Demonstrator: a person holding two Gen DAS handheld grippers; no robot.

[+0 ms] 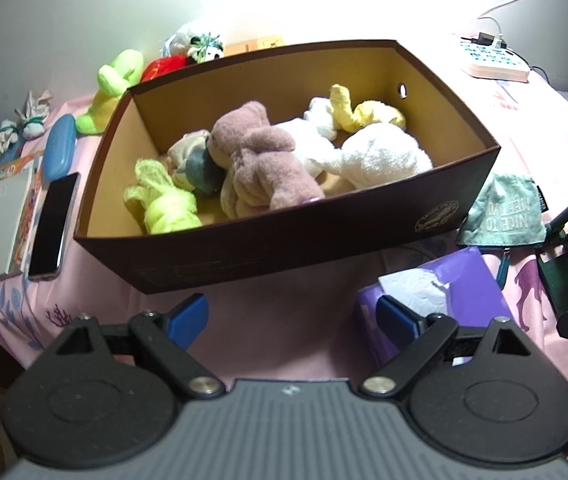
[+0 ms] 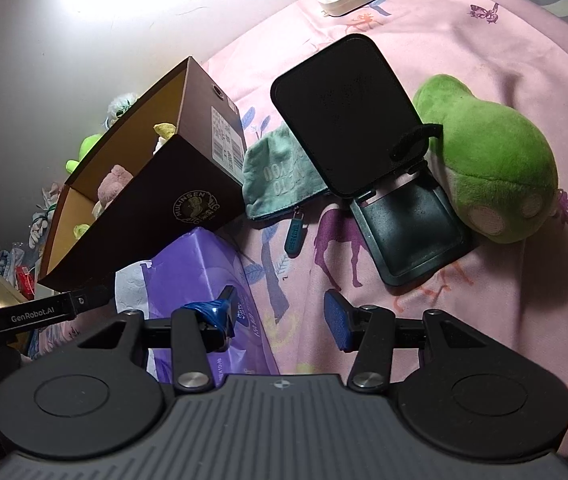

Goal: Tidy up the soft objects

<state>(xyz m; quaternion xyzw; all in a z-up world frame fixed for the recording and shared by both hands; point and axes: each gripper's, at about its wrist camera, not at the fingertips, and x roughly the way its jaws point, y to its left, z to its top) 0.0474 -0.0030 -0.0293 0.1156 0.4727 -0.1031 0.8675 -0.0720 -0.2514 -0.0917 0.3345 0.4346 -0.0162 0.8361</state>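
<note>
Pink printed bedding [image 2: 424,40] carries everything. Nearest, both grippers hover with fingers apart and empty: left gripper [image 1: 292,316] facing the brown box [image 1: 284,240] of soft toys, right gripper [image 2: 284,316] nearer the green plush [image 2: 496,160]. That plush lies ahead and right of it, beyond the black stand [image 2: 364,140], long axis running away leftward.

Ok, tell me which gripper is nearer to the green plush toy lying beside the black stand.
Right. The right gripper hovers open over the pink cloth with the green plush toy ahead to its right. The left gripper faces the brown box, farther away.
</note>
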